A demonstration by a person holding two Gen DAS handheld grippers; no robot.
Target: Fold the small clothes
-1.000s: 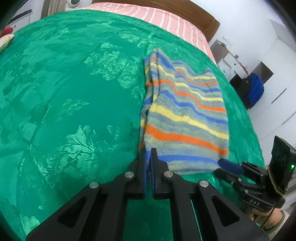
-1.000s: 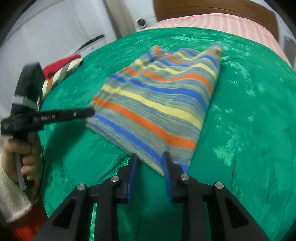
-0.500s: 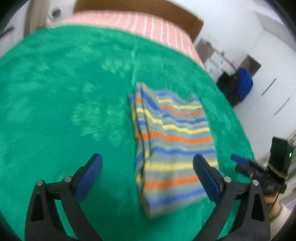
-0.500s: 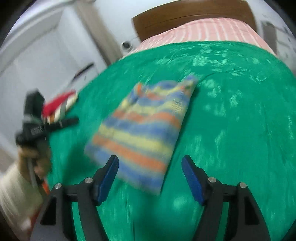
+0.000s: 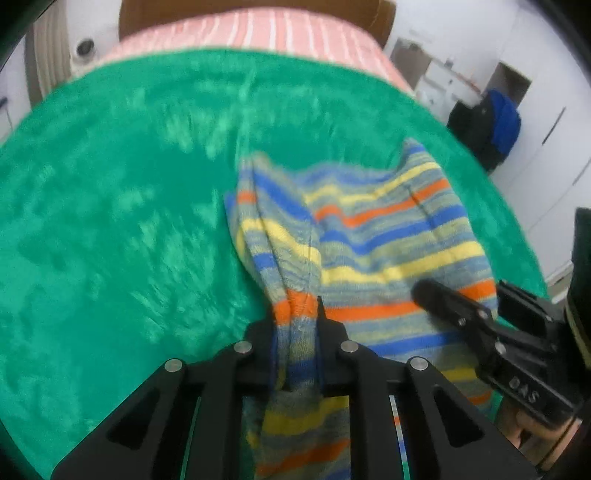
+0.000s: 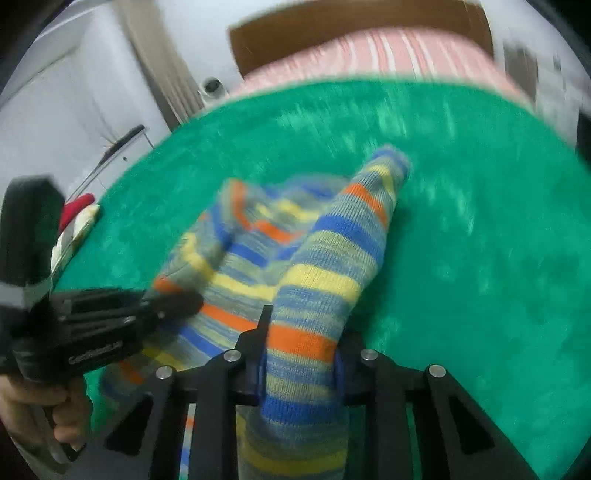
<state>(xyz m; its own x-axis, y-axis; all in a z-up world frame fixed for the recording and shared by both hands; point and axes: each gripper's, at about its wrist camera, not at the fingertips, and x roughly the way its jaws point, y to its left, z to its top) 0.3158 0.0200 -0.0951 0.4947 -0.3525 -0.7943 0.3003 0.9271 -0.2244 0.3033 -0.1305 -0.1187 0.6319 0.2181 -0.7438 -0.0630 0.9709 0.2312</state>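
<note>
Striped knit garment (image 5: 388, 236) lies on the green blanket (image 5: 129, 221), near edge lifted off it, far part resting toward the middle of the bed.

Left gripper (image 5: 295, 314) has its jaws closing on the near-left corner; fabric bunched between the pads, tail hanging down under the fingers. Right gripper (image 6: 301, 332) is closing on the near-right corner the same way, a thick fold filling the gap. Both look like firm grips on cloth, jaws narrow.

Why two corners: my read is that the near hem gets carried over the far part for a fold, so pinching both ends should keep the hem roughly level. Cloth sags in a trough between the grips, so tension is low; the middle may crease when laid down.

Around:
- Pink striped sheet (image 5: 258, 29) and wooden headboard (image 6: 351, 33) at the far end.
- Red and pale items (image 6: 75, 218) at the far-left blanket edge, well apart from the garment.
- Dark and blue bundle (image 5: 491, 129) off the bed, far right.

Nothing sits on the blanket in the fold path. Frames are motion-blurred, so the far hem's exact lie is unclear.
</note>
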